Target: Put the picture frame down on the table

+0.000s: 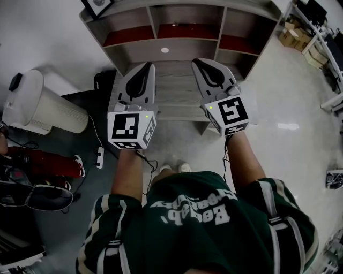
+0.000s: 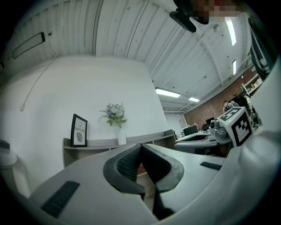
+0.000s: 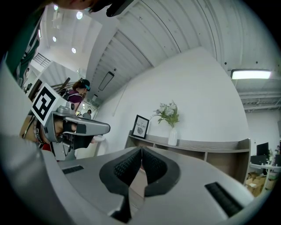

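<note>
Holds the left gripper (image 1: 146,67) at centre left of the head view and the right gripper (image 1: 199,63) at centre right, side by side and apart. Points both over the wooden table (image 1: 177,99) toward the shelf unit (image 1: 134,49) at the top of the frame.

Shows, in the left gripper view, two dark ribbed pads (image 2: 127,165) closed flat against each other at the tips, with no gap and nothing clamped between them. Shows the same in the right gripper view: pads (image 3: 125,167) met at the tips, gripping nothing and touching nothing.

Finds the picture frame (image 1: 99,5) at the upper left corner of the head view, on top of the shelf unit and well apart from both grippers. Places it at centre left in the left gripper view, standing upright on the shelf top, to the left of a white vase (image 2: 121,137) of pale flowers (image 2: 115,113). Places it just left of centre in the right gripper view, again left of the vase. Reads "NATURE" on its white print inside a black border.

Takes in a white ribbed cylindrical unit (image 1: 40,104) at the left of the head view. Also takes in a power strip (image 1: 99,157) on the floor to its lower right and cardboard boxes (image 1: 292,35) at upper right.
</note>
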A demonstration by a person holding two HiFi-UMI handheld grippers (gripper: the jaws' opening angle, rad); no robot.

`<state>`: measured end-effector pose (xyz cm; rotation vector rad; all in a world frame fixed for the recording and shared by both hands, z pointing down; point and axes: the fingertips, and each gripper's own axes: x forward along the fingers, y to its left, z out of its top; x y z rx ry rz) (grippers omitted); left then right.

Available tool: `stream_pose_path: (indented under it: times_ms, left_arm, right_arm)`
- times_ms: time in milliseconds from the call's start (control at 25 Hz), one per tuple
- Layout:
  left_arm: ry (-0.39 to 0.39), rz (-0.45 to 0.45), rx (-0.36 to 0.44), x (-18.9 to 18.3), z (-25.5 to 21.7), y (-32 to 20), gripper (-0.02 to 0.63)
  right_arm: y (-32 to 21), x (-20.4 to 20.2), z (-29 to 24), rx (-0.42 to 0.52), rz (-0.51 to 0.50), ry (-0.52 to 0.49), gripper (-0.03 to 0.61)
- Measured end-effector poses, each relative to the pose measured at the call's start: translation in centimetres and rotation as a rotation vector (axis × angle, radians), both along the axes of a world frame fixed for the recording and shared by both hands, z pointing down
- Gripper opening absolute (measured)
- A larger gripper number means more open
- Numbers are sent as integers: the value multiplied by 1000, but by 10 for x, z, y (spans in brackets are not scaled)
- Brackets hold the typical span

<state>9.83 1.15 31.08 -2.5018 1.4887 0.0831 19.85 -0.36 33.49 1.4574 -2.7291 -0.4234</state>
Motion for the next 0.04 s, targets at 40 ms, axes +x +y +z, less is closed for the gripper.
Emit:
stream_pose_path:
  times_ms: [40]
  left_arm:
    - [0, 3, 2, 1, 0, 1, 18]
  right_arm:
    - [1, 1, 0, 0, 3, 0, 35]
